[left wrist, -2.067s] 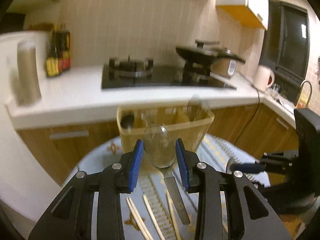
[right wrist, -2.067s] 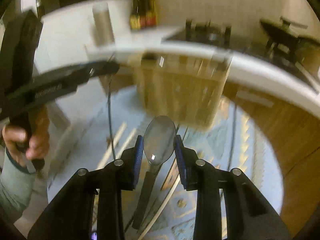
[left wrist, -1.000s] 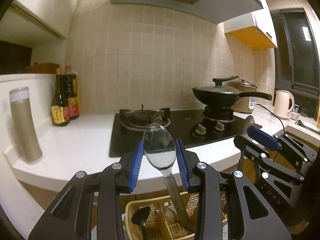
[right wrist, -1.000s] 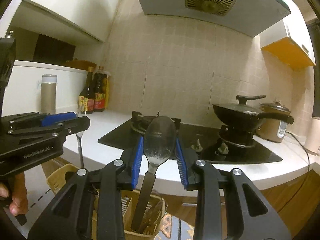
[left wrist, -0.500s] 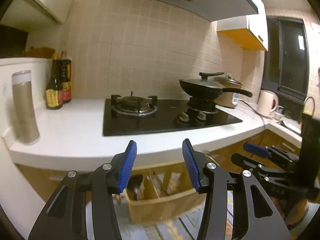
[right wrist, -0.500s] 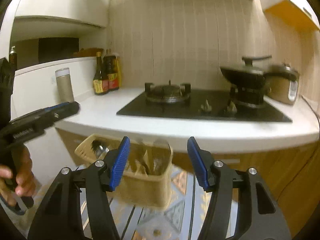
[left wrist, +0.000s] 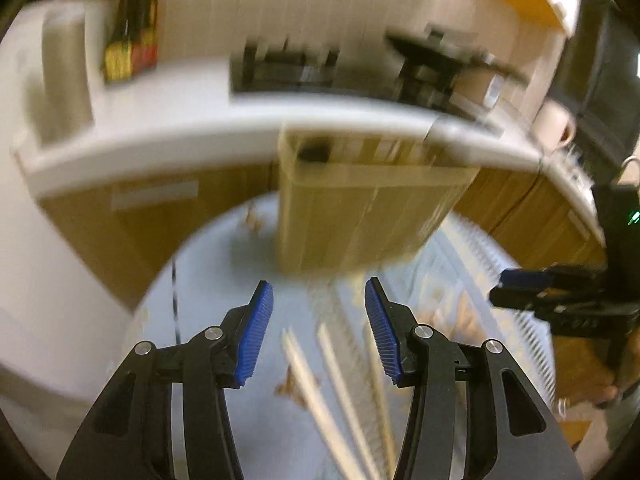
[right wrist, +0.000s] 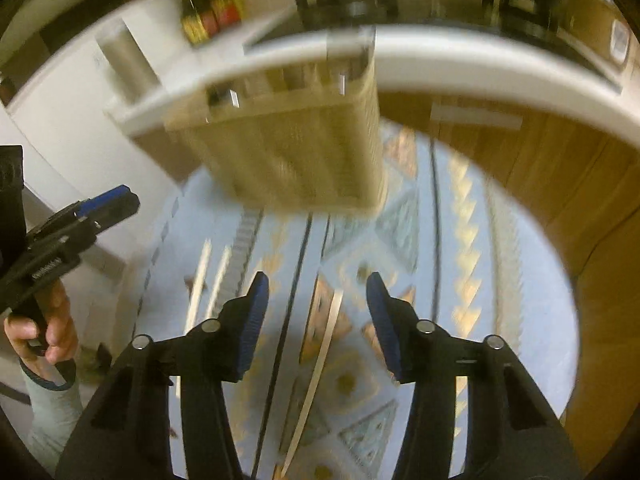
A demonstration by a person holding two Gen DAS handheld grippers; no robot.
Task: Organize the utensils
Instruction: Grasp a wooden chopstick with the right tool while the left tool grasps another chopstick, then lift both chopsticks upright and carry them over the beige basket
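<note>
From my end the tongs (left wrist: 319, 328) look like matt black plastic with ribbed blue rubbery pads (left wrist: 256, 334). Caddy (left wrist: 360, 208) reads as beige slatted plastic, chopsticks (left wrist: 316, 384) pale wood, cloth (right wrist: 420, 248) woven and patterned, cabinets (right wrist: 568, 184) smooth wood.

Left gripper (left wrist: 319, 328) and right gripper (right wrist: 314, 320): black frames, ribbed blue pads, silver pivot screws. Grey sleeve (right wrist: 52, 412) with dark cuff at 8 o'clock.

We note a white worktop (left wrist: 168, 128) over wooden cabinets (right wrist: 520, 152) and a tiled wall (left wrist: 280, 0). A dark window (left wrist: 600, 80) is at right. The frames are blurred.
</note>
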